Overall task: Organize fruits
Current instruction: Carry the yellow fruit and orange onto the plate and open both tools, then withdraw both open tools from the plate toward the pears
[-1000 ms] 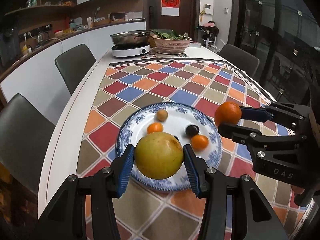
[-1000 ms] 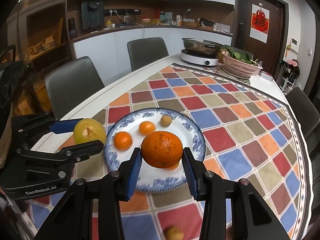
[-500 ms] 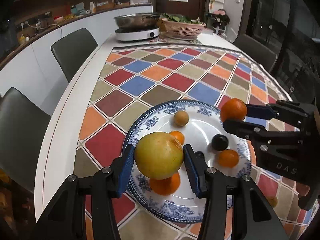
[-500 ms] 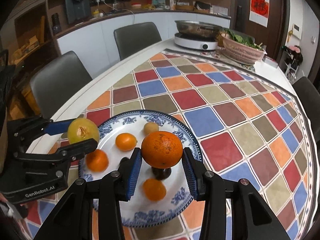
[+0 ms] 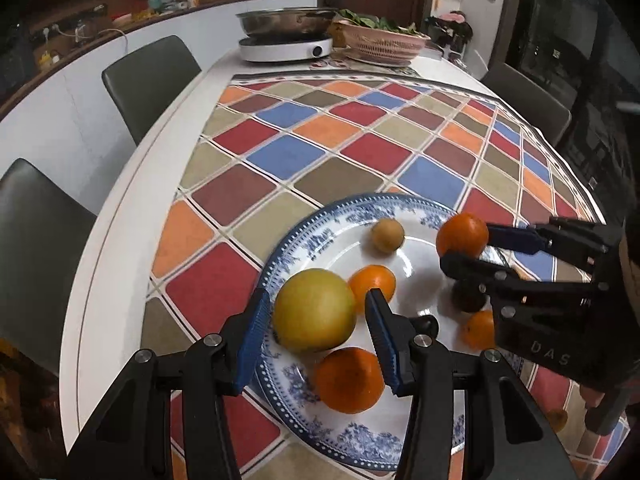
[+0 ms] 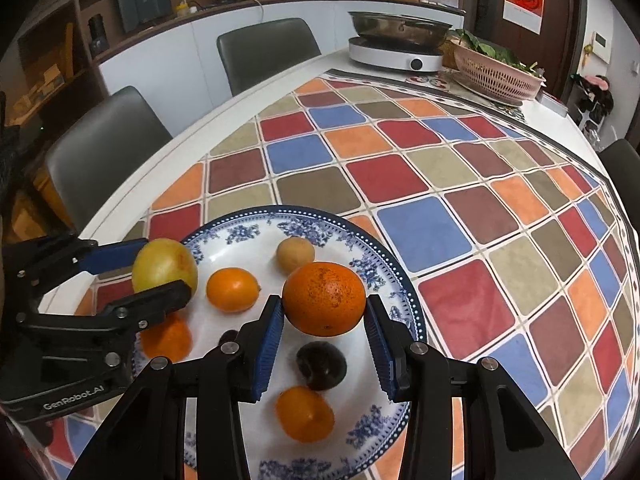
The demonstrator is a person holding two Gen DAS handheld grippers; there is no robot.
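Observation:
A blue-and-white plate (image 5: pixel 304 240) (image 6: pixel 396 280) lies on the checkered tablecloth. My left gripper (image 5: pixel 316 316) is shut on a yellow-green pomelo-like fruit (image 5: pixel 315 310) (image 6: pixel 165 266), held over the plate's left edge. My right gripper (image 6: pixel 324 334) is shut on a large orange (image 6: pixel 324 298) (image 5: pixel 462 235), held over the plate's right part. On the plate lie small oranges (image 5: pixel 372 282) (image 5: pixel 349 380) (image 6: pixel 305 414), a tan round fruit (image 5: pixel 387 235) (image 6: pixel 295 254) and a dark plum (image 6: pixel 321 365).
A small fruit (image 5: pixel 557 420) lies on the cloth right of the plate. An induction cooker with a steel pan (image 5: pixel 286 36) and a pink basket of greens (image 5: pixel 384 42) stand at the table's far end. Grey chairs (image 5: pixel 150 80) line the left side.
Both grippers have moved forward and lower with their fruits, from the plate's near edge to over the plate. The pomelo and orange stay gripped.

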